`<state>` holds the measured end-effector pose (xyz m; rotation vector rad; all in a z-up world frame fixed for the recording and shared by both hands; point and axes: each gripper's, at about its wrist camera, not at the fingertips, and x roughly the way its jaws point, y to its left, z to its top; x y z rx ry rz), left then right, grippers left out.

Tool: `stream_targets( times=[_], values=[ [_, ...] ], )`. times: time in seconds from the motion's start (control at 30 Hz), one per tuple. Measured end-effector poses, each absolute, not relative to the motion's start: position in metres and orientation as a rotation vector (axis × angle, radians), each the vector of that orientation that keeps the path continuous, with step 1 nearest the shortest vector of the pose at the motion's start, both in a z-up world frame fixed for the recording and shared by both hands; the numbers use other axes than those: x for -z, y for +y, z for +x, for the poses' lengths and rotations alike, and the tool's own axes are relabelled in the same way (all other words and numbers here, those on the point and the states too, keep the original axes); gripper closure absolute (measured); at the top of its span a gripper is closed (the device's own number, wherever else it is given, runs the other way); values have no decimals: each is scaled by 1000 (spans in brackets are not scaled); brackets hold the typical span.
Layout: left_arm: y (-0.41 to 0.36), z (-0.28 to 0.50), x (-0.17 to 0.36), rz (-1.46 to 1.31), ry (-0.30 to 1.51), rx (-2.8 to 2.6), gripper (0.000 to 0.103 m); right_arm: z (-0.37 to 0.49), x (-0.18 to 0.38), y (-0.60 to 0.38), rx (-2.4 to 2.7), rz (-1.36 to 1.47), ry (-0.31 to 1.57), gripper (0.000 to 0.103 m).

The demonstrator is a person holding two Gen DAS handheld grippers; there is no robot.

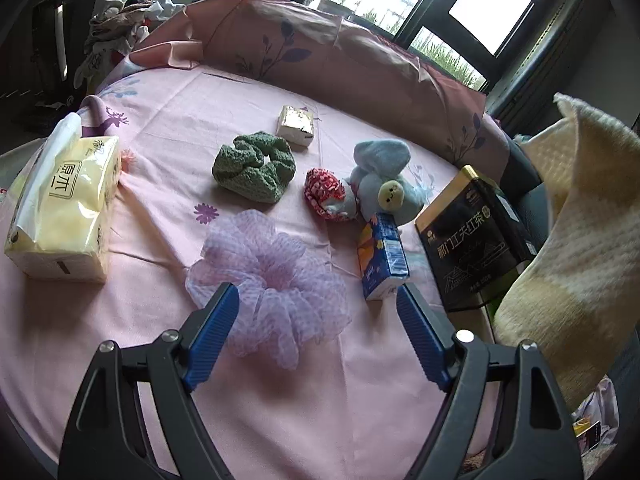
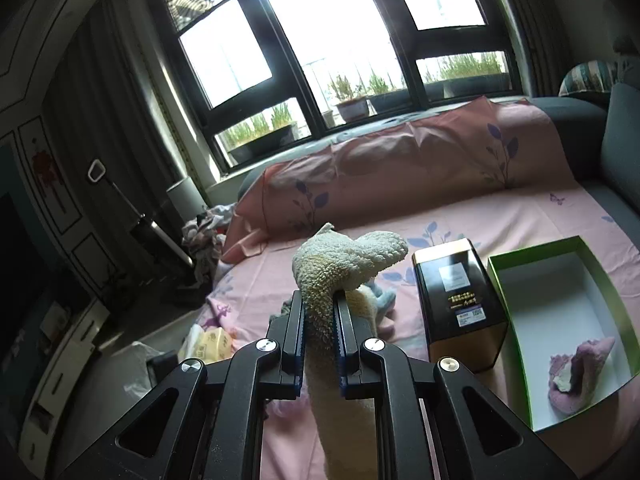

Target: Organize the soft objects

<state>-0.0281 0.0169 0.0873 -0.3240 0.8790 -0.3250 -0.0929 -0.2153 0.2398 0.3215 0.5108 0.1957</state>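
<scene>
From my feed I see a bed under a pink floral sheet (image 1: 168, 120), with a long pink pillow (image 2: 400, 160) against the far side. Behind it a dark-framed window (image 2: 312, 72) lets in bright daylight, and potted plants (image 2: 352, 100) stand on the sill outside. A dark curtain (image 2: 112, 120) hangs to the left, a heap of clothes (image 2: 204, 232) lies near the bed's corner, and a grey cushion (image 2: 620, 140) sits at right

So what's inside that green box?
The green cardboard box holds one crumpled pink cloth with a small cream patch. What lies under the cloth is hidden.
</scene>
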Motion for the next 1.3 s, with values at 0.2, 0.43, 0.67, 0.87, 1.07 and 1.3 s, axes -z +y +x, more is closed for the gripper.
stream_targets(
  times=[0.2,0.43,0.67,0.87,1.07,1.3],
  values=[
    [15,-61,-89,-375,878,341,24,-96,-234,-205,-174,260,503,90],
    [8,-89,-81,-314,906,323,23,-77,-111,-192,-242,391,800,89],
    [-5,-100,-74,-279,946,348,23,-88,-39,-179,-267,432,1038,89],
    [-25,-104,-66,-248,980,397,23,-109,-32,-193,-266,458,1055,83],
    [-35,-105,-55,-258,1028,442,23,-122,-33,-224,-267,576,1005,40],
    [-54,-111,-50,-271,1058,524,24,-125,-32,-243,-238,643,961,28]
  ],
)
